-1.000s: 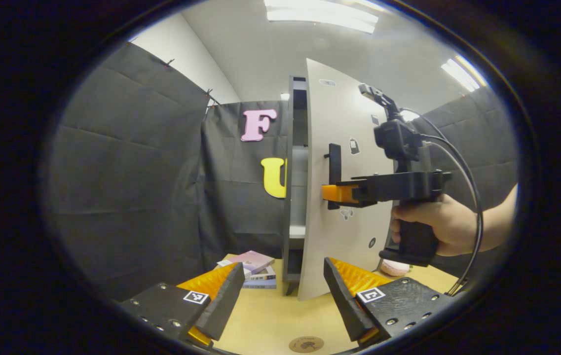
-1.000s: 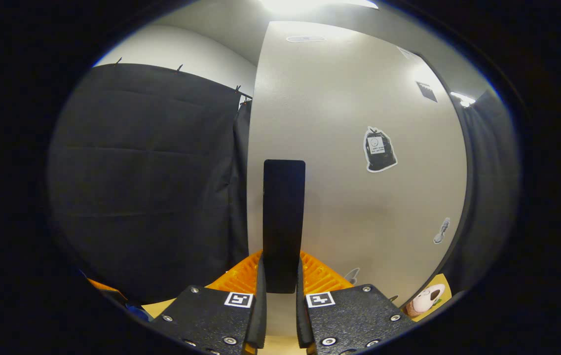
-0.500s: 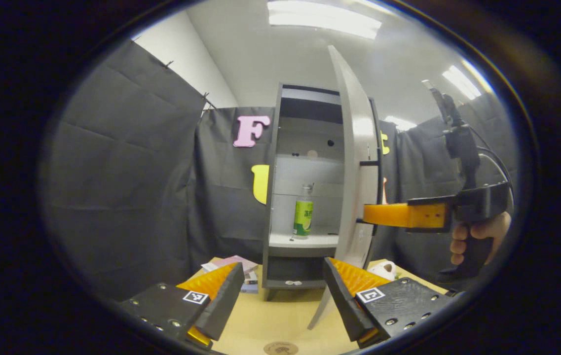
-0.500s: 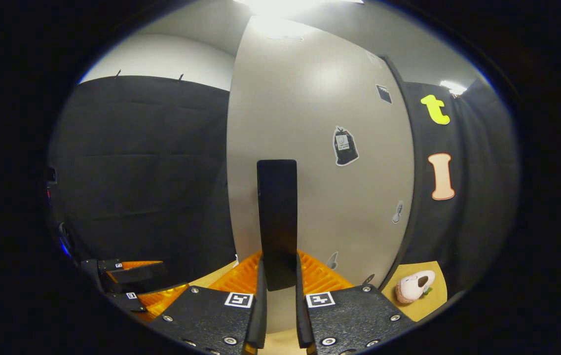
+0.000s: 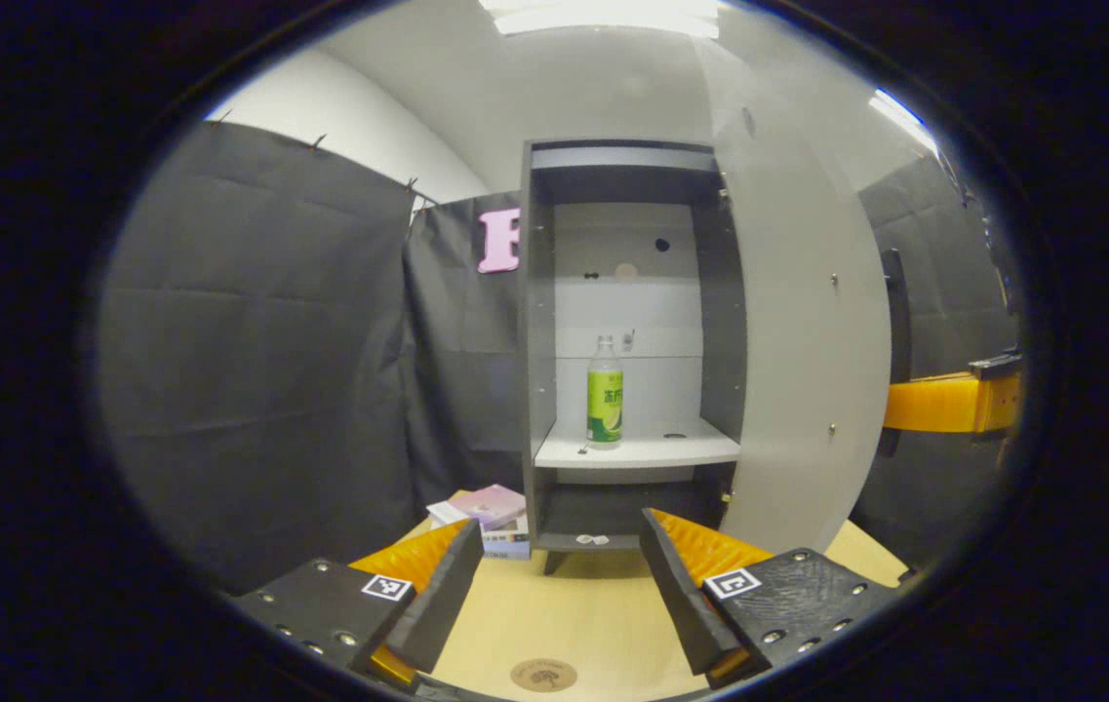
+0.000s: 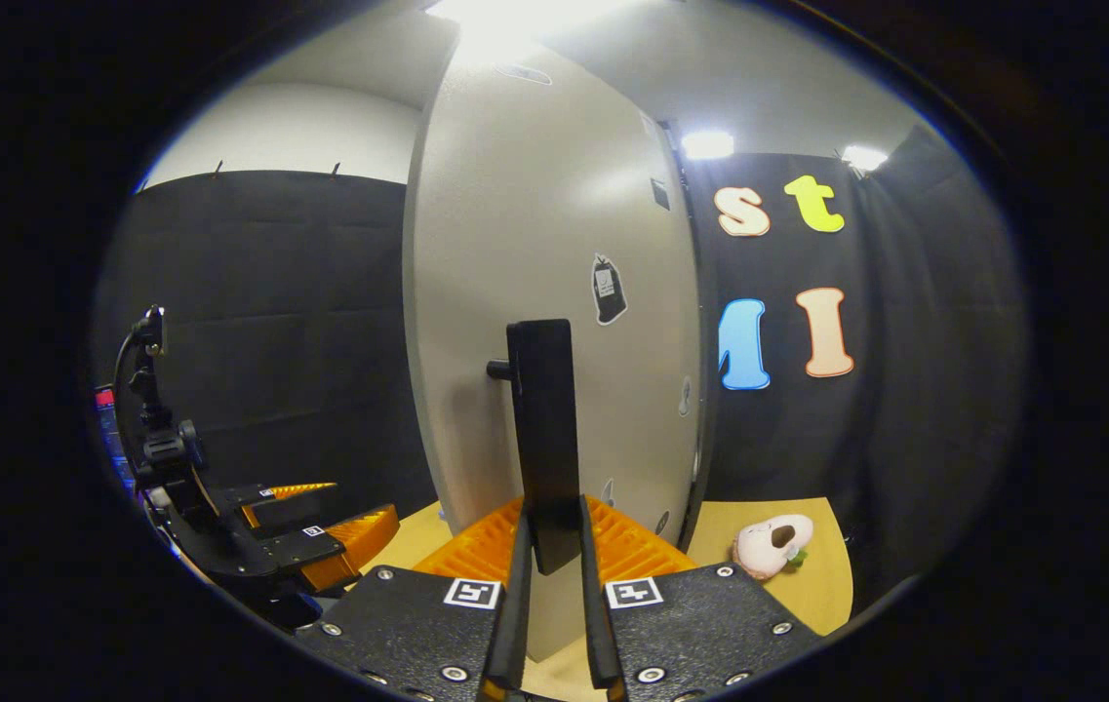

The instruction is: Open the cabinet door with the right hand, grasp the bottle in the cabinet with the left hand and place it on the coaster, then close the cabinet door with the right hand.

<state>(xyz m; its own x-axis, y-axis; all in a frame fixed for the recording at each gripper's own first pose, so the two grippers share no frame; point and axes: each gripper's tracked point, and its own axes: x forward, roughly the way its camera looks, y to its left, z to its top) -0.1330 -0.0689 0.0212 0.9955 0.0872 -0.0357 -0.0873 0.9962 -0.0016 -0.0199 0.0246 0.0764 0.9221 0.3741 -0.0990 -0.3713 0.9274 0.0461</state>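
The right gripper clamps the black bar handle of the open grey cabinet door. At centre frame, the green-labelled clear plastic bottle stands on the white shelf; the left gripper is spread wide.

A small stack of books is lying on the wooden table, ahead of the left tongs and a little to their left; a plush toy is resting on the table to the right of the right tongs, near the black cloth wall.
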